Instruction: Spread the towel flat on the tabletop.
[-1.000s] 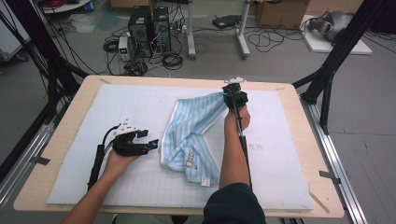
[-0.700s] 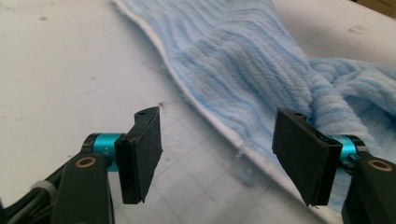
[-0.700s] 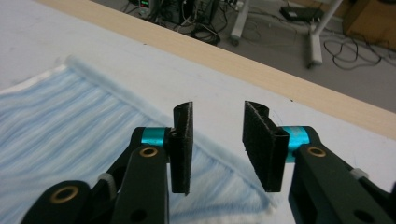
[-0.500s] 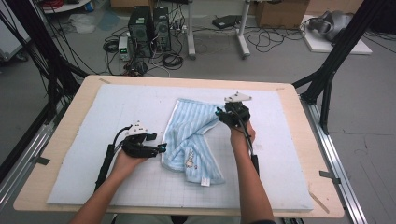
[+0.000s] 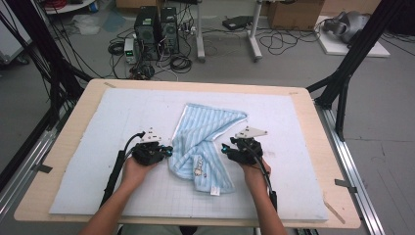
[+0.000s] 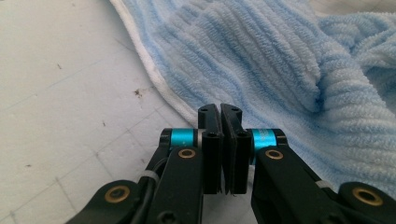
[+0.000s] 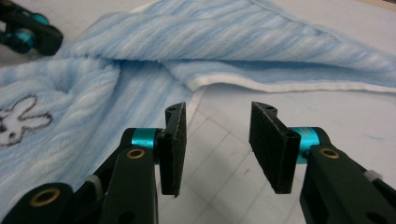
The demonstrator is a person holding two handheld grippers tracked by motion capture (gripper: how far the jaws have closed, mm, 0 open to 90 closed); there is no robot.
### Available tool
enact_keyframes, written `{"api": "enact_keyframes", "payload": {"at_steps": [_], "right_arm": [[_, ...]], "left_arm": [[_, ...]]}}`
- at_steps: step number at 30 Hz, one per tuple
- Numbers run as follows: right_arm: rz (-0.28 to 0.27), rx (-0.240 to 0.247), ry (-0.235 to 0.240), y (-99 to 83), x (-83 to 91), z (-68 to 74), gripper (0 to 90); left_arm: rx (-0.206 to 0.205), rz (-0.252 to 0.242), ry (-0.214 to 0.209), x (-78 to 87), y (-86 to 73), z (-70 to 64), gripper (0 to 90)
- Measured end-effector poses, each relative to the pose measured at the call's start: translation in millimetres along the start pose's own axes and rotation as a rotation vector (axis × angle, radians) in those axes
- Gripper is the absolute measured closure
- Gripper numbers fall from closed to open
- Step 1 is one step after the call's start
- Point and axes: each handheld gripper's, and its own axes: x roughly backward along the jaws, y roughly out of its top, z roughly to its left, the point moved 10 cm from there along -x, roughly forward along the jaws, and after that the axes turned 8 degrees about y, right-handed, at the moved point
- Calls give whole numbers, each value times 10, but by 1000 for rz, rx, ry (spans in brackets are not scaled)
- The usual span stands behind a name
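Observation:
A light blue striped towel (image 5: 205, 142) lies crumpled and partly folded in the middle of the white mat (image 5: 98, 127), with a small rabbit motif (image 5: 198, 171) near its front end. My left gripper (image 5: 166, 152) sits at the towel's left edge. Its jaws are shut, with nothing seen between them, just short of the white hem (image 6: 159, 88). My right gripper (image 5: 225, 148) rests at the towel's right side. In the right gripper view my right gripper (image 7: 217, 121) is open over bare mat, and a fold of the towel (image 7: 233, 42) lies just beyond its tips.
The gridded mat covers most of a wooden table (image 5: 313, 122). Black frame legs (image 5: 342, 83) stand at the table's far corners. Computers and cables (image 5: 156, 34) sit on the floor beyond the far edge. The left gripper (image 7: 28, 32) appears at the upper left of the right gripper view.
My right gripper has drawn back from the towel's far right corner toward the person and now stands open beside the towel. My left gripper has slid right to the towel's edge.

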Motion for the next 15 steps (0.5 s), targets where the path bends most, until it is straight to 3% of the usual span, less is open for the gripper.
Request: {"api": "enact_keyframes", "payload": {"at_steps": [2, 5, 9, 13, 15], "right_arm": [[-2, -6, 12, -46, -16, 44, 578], [-7, -58, 19, -71, -20, 87, 555], [38, -8, 55, -100, -107, 235, 583], [137, 24, 87, -213, -266, 390, 633], [137, 36, 96, -212, -267, 433, 755]], "left_arm": [[13, -11, 5, 12, 12, 36, 871], [42, -37, 18, 43, 51, 112, 875], [72, -59, 27, 113, 74, 216, 880], [92, -80, 30, 183, 88, 264, 879], [96, -84, 32, 206, 78, 276, 879]]}}
